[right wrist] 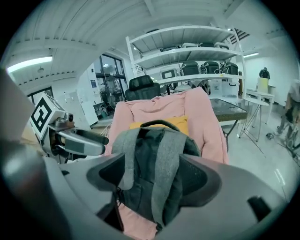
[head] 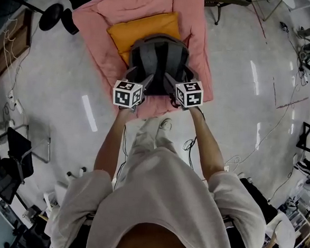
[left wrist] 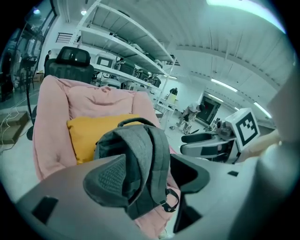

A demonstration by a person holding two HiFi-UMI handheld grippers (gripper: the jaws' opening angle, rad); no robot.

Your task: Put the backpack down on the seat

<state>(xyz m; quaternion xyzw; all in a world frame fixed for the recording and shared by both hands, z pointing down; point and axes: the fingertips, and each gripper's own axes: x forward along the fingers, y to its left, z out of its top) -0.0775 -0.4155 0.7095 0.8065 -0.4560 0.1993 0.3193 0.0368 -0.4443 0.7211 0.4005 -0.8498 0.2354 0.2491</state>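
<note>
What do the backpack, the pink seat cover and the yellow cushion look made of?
Backpack: grey woven fabric, matte, with a heathered weave visible on the straps; likely synthetic. Pink seat cover: soft matte cloth, since it creases and drapes. Yellow cushion: plain matte cloth, probably over padding.

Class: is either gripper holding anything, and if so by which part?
Nothing is held. The left gripper and right gripper are open, each with a strap between its jaws, unclamped; the backpack rests on the seat.
</note>
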